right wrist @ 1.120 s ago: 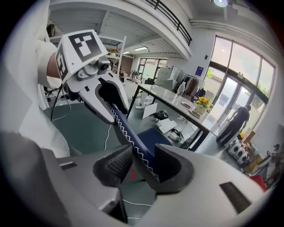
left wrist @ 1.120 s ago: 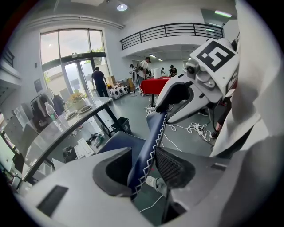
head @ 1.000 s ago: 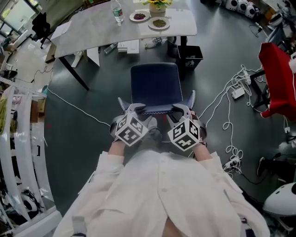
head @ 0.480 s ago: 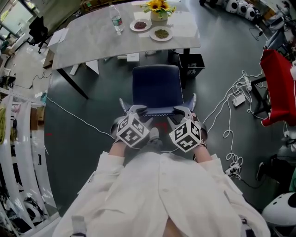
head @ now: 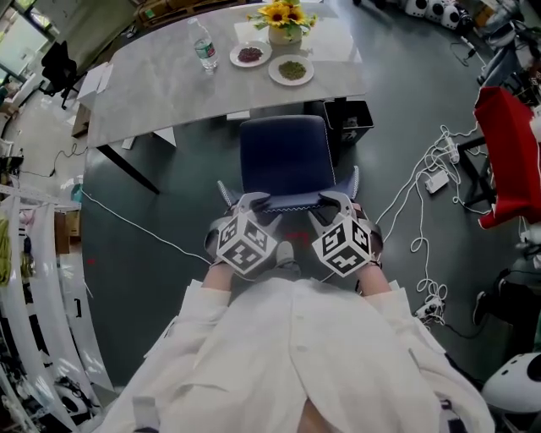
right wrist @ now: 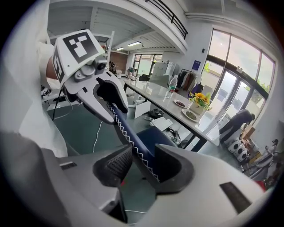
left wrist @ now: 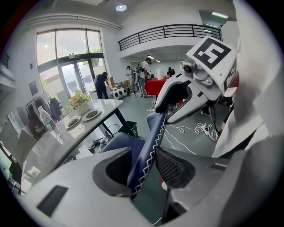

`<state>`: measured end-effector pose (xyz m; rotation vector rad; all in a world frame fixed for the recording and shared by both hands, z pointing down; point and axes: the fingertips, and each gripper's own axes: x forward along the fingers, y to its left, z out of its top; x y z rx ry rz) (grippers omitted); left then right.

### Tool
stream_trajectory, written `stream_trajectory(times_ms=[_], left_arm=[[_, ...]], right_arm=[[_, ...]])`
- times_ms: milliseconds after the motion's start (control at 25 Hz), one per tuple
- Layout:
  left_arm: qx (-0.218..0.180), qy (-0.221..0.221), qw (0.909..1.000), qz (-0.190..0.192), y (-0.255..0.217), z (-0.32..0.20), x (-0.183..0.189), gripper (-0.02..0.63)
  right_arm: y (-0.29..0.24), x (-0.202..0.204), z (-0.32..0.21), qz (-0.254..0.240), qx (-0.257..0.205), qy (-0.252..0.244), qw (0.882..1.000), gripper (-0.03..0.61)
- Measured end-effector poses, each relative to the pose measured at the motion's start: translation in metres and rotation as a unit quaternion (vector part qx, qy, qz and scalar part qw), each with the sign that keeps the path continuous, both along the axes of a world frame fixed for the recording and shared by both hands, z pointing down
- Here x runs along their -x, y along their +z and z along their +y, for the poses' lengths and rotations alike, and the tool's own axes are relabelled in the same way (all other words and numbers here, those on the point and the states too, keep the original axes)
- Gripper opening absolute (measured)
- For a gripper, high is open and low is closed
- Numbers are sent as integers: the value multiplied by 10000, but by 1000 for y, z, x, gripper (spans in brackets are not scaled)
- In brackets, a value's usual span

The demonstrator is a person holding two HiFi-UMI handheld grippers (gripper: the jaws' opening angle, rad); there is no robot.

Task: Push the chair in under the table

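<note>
I have both grippers clamped on the top edge of the chair's backrest (head: 292, 203), the dark blue one with white zigzag stitching along its rim. In the left gripper view, the left gripper (left wrist: 145, 167) has its jaws closed onto that stitched edge, with the ribbed pad (left wrist: 174, 166) pressed against one face of the backrest and the smooth jaw against the other. The right gripper (right wrist: 141, 165) pinches the same edge further along in the same way, with the backrest sandwiched between its two jaws. From the head view, the two grippers sit side by side at the near end of the chair (head: 283, 156), one towards each corner of the backrest.

The chair faces the table (head: 161, 84), which lies just beyond it. The front edge of the seat meets the table's near edge, and nearly all of the seat is out in the open. On the tabletop beyond the chair I see a water bottle (head: 201, 49), two small plates (head: 250, 55) (head: 292, 70) and a pot of sunflowers (head: 283, 21). A black bin (head: 348, 118) stands just beside the chair's far right corner, at the table's edge. White cables (head: 423, 194) trail over the dark floor to the right of the chair, and further right is a red seat (head: 507, 152).
</note>
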<state>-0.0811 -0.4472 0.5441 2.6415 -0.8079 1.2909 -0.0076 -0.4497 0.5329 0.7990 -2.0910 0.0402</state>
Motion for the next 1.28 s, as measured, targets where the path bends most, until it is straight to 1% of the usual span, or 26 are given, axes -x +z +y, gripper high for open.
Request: stream_trajectory(times_ms=[120,480,640,800,1280], left_arm=[[30,13,10000,4,0,-19,0,170],[-57,65,10000,13,-2,-71,8,172],[-55,61,10000,34,-1,-92,9,172],[-84,52,9999,31,-3,-112,11,174],[-165,-74,9998,71,-1,-161,6,179]], right_arm=[[-1,0,-19,8,-42,61,10000,153],[-3,8,-69,-19,-173,161,9997,155],[-1,9,-89,18,-154,207,9997,155],[-3,10,-109,-33,-262,267,9993,156],[0,5,-158,1,-294,204,9994,156]])
